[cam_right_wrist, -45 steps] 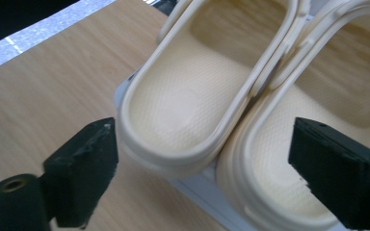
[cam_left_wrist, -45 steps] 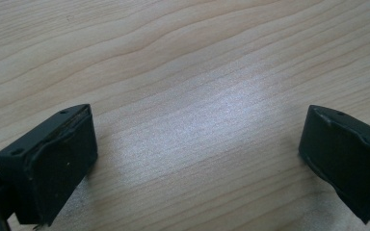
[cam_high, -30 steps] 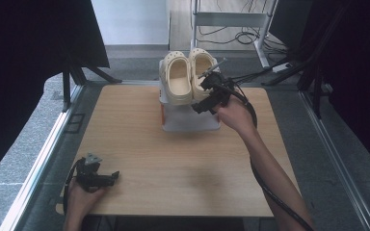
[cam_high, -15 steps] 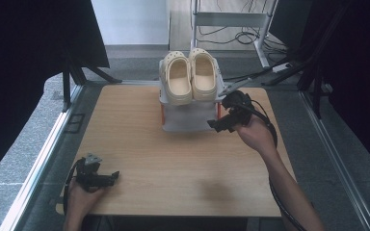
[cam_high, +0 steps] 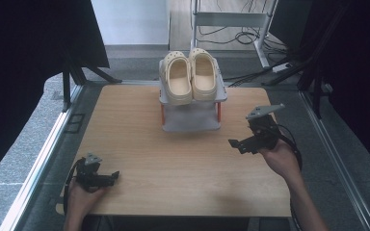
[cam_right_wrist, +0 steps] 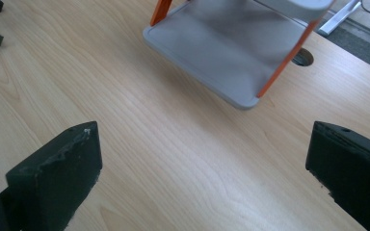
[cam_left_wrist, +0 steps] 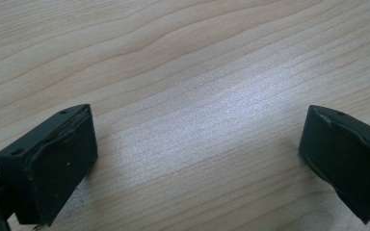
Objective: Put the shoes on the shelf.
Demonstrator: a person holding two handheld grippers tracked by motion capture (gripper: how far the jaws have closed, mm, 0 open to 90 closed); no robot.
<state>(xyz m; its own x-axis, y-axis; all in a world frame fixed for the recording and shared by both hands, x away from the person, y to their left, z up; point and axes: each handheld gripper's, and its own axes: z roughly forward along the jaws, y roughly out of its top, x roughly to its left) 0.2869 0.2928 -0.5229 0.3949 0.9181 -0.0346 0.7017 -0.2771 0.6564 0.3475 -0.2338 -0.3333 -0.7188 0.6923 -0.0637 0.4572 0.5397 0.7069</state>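
Shoes [cam_high: 191, 75], two soft yellow ones, sit side by side on top of a small gray rack [cam_high: 191, 120] near the counter's [cam_high: 173, 163] far edge. They look light and bendy; the heel rim seems easiest to pinch. Both the left gripper [cam_high: 107, 178] and the right gripper [cam_high: 236, 143] are wide apart, holding nothing.

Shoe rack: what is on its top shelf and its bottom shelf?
A pair of cream clogs sits side by side on the rack's top shelf. The visible bottom shelf is bare; its back part is hidden.

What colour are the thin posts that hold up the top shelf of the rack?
Orange. The posts of the grey rack show best in the right gripper view.
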